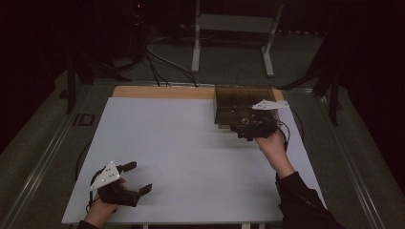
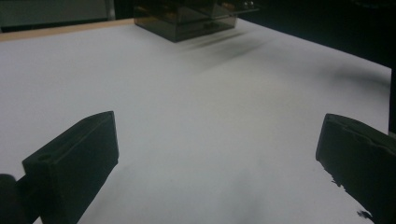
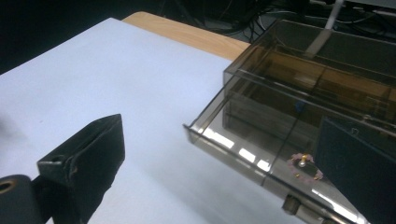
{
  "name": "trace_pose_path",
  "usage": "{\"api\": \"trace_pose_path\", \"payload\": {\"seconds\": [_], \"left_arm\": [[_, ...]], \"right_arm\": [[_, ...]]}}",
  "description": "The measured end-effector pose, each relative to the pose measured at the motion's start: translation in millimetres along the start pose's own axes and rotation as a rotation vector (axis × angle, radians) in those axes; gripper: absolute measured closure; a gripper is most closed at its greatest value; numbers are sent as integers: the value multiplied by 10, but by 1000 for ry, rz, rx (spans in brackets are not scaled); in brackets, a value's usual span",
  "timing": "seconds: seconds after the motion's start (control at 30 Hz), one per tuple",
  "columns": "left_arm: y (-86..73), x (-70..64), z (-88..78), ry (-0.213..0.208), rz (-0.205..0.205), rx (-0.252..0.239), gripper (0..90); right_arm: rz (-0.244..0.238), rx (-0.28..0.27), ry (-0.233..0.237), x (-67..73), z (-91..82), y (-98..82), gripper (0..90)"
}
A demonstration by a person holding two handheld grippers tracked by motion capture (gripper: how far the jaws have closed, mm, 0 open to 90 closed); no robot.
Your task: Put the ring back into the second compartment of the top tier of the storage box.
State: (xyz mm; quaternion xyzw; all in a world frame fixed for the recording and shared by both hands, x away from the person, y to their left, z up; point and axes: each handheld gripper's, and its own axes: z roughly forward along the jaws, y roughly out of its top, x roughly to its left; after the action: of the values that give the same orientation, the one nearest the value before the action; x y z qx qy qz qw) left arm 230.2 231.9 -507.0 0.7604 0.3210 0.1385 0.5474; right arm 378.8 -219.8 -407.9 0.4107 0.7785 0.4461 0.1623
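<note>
The smoked drawer box (image 3: 299, 107), drawer slid out, sits before the released right gripper (image 3: 219, 154); approach its knob (image 3: 290, 204) squarely, perhaps to close it.

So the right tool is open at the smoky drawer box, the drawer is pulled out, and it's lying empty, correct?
Not quite: the drawer is not empty. The right gripper view shows a small pink ring-shaped trinket with a gold bead lying near its front wall. The rest stands: the right tool is open at the smoky drawer box and the drawer is pulled out.
</note>
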Motion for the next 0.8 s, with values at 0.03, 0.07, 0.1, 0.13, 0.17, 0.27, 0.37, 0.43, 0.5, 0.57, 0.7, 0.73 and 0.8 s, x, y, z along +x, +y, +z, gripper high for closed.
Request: {"api": "trace_pose_path", "payload": {"seconds": [0.03, 0.07, 0.1, 0.13, 0.17, 0.27, 0.37, 0.43, 0.5, 0.57, 0.7, 0.73, 0.8], "left_arm": [[7, -1, -5, -1, 2, -5, 0], [7, -1, -5, -1, 2, -5, 0], [7, -5, -3, -2, 2, -6, 0], [7, -5, -3, -2, 2, -6, 0], [1, -2, 0, -1, 0, 0, 0], [9, -1, -5, 0, 0, -8, 0], [1, -5, 5, -2, 1, 1, 0], [10, -6, -1, -1, 1, -7, 0], [8, -7, -1, -1, 1, -7, 0], [2, -4, 2, 0, 1, -1, 0], [6, -5, 0, -2, -1, -6, 0], [2, -5, 2, -1, 1, -1, 0], [7, -4, -2, -2, 0, -5, 0]], "right_arm": [[-1, -1, 6, 14, -10, -10, 25], [-2, -3, 9, 27, -20, -21, 25], [-1, -5, 18, 39, -30, -35, 25], [-4, -4, 26, 51, -39, -48, 25], [-9, -2, 24, 68, -46, -62, 25], [-12, -3, 30, 88, -65, -91, 25], [7, -11, 46, 100, -88, -139, 25], [2, -5, 54, 117, -92, -188, 25], [1, -4, 56, 123, -91, -207, 25], [-1, -4, 55, 134, -88, -232, 25], [-18, 9, 63, 159, -77, -328, 25], [-19, 10, 71, 161, -84, -358, 25], [-17, 5, 76, 166, -93, -394, 26]]}}
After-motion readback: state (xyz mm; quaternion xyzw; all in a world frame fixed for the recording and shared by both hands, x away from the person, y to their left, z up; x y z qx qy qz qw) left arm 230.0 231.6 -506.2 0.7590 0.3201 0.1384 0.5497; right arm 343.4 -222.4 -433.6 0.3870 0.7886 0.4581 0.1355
